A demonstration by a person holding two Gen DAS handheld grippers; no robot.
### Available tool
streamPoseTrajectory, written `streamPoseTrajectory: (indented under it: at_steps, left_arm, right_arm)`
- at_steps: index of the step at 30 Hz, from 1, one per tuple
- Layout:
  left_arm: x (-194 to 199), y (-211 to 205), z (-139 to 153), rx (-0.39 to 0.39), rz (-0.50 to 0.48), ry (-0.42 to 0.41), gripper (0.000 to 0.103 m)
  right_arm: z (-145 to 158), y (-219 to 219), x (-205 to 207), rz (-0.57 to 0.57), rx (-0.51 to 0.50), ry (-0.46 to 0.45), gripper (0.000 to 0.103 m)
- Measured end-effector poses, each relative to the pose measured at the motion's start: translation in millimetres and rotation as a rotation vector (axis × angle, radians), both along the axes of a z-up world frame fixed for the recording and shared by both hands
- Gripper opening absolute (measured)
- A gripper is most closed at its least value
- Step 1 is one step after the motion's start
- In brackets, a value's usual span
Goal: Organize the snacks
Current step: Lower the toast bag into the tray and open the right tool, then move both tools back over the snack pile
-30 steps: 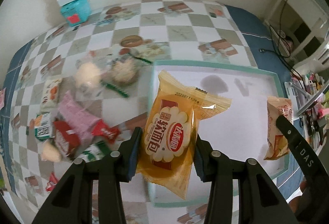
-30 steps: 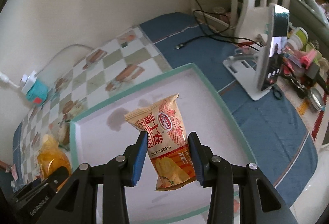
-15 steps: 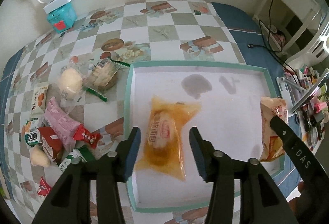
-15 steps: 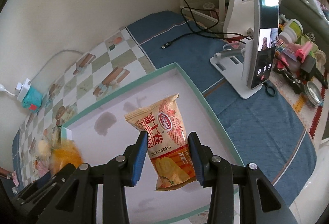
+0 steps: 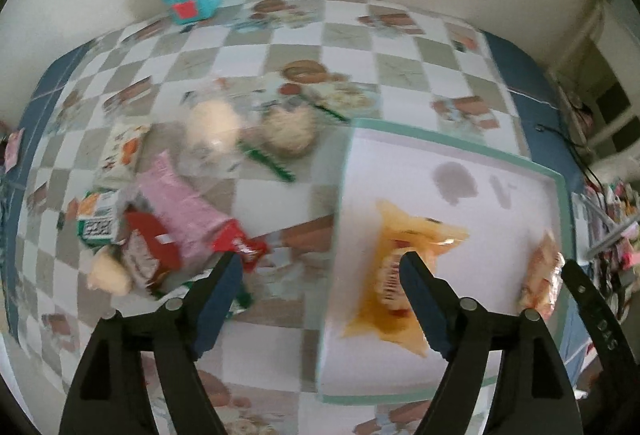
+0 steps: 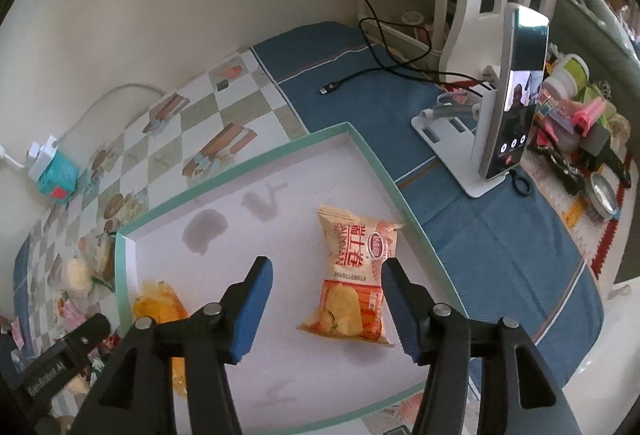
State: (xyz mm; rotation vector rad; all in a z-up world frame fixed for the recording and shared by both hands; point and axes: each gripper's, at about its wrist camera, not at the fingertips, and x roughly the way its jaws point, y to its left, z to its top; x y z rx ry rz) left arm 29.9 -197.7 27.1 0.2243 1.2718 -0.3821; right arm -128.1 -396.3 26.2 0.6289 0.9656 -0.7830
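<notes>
The left gripper [image 5: 320,271], jaws opening and empty, is nearer the loose snack pile [image 5: 160,227] at its ten o'clock, the pink packet [image 5: 180,203] lying ten-to-four.

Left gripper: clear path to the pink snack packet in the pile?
Probably yes. The left gripper has nothing between its opening jaws, and the pink snack packet lies on top of the pile beside the tray, though a red packet overlaps its near end.

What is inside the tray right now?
The tray holds two snacks lying flat: a yellow bread packet and an orange chip bag. The floor beneath the packets is covered.
</notes>
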Motion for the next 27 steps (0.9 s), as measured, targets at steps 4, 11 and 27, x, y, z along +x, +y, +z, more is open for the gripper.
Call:
streamPoseTrajectory:
  at_steps: [4, 11, 27]
  left_arm:
    - [7, 20, -3, 0.022, 0.054, 0.008, 0.083]
    - [11, 52, 4, 0.041, 0.115, -0.023, 0.098]
    - [3, 137, 32, 0.115, 0.204, -0.151, 0.099]
  right_arm:
    - [4, 8, 4, 0.026, -0.01, 0.008, 0.062]
    - [11, 39, 13, 0.087, -0.039, 0.017, 0.063]
    - [23, 105, 18, 0.171, -0.081, 0.022, 0.089]
